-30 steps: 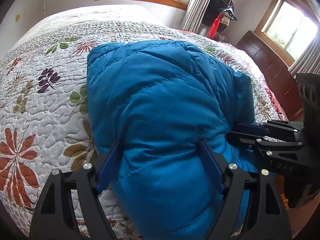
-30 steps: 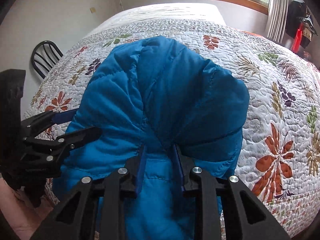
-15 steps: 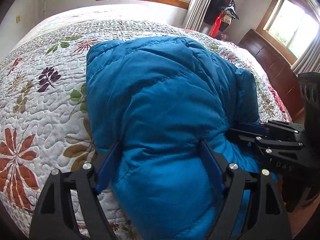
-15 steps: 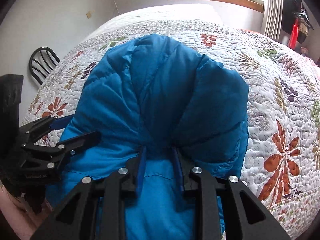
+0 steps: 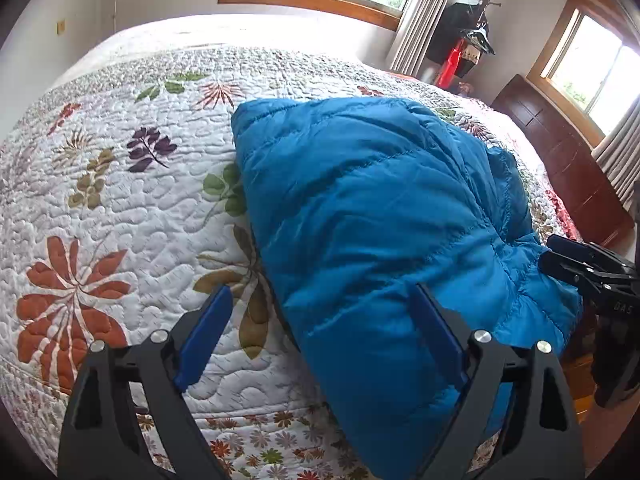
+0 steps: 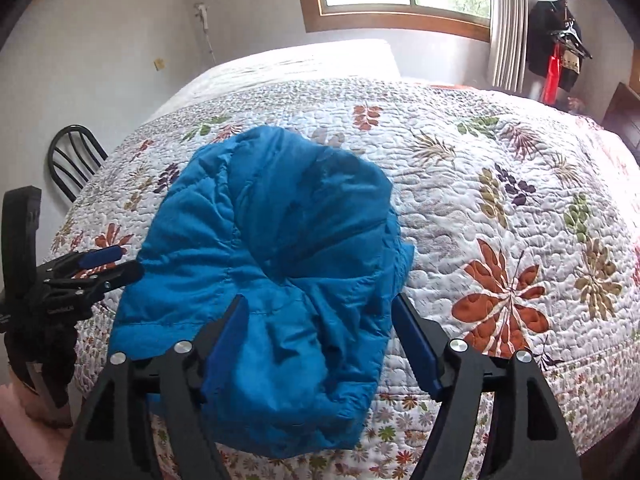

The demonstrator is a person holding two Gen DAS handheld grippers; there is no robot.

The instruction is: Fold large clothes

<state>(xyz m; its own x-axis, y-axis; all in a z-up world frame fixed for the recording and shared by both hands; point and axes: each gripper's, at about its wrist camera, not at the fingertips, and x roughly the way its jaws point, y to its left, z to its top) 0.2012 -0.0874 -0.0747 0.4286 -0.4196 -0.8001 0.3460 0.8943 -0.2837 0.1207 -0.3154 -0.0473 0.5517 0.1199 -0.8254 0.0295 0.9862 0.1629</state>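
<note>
A blue quilted puffer jacket [image 5: 380,208] lies folded in a bundle on the near edge of a floral quilted bed [image 5: 120,200]; part of it hangs over the edge. It also shows in the right wrist view [image 6: 272,240]. My left gripper [image 5: 320,312] is open, its right finger resting on the jacket's near left side, its left finger over the quilt. My right gripper [image 6: 320,320] is open, its jaws spread around the jacket's crumpled near end. Each gripper shows in the other's view: the right [image 5: 560,256], the left [image 6: 108,262].
The bed's quilt [image 6: 500,208] stretches far and to the right. A black chair [image 6: 74,160] stands by the wall at the left. A dark wooden dresser [image 5: 560,160] and a coat rack [image 5: 472,44] stand beyond the bed's right side.
My right gripper has opened and let go of the jacket. Both grippers have drawn back and the left has shifted left; the jacket has settled lower on the bed.
</note>
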